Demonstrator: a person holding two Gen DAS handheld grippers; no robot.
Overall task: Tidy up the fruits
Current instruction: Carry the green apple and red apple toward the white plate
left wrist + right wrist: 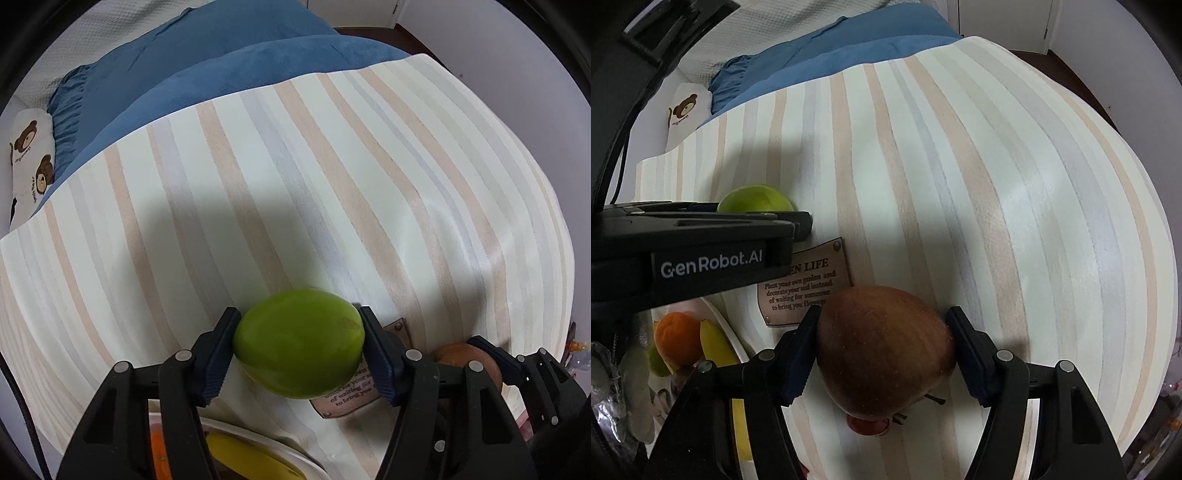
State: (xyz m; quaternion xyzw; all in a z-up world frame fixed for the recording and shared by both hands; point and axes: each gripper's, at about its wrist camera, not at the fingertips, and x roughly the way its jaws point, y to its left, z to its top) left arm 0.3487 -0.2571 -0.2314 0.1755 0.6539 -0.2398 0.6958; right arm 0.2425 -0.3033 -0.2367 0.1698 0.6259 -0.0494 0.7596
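My left gripper (299,354) is shut on a green mango (298,343) and holds it above the striped tablecloth (295,184). My right gripper (884,350) is shut on a red apple (882,350). The left gripper (701,236) with the green mango (753,197) shows at the left of the right wrist view. The red apple (463,356) and the right gripper show at the lower right of the left wrist view. A white plate (735,347) at the lower left holds an orange (677,336), a banana (716,343) and a green fruit (655,360). A small red piece (868,426) lies under the apple.
A brown leather label (809,284) with printed text is sewn on the cloth between the grippers. A blue blanket (203,74) and a bear-print pillow (31,147) lie beyond the cloth's far edge. Clutter in clear plastic (613,387) sits at the far left.
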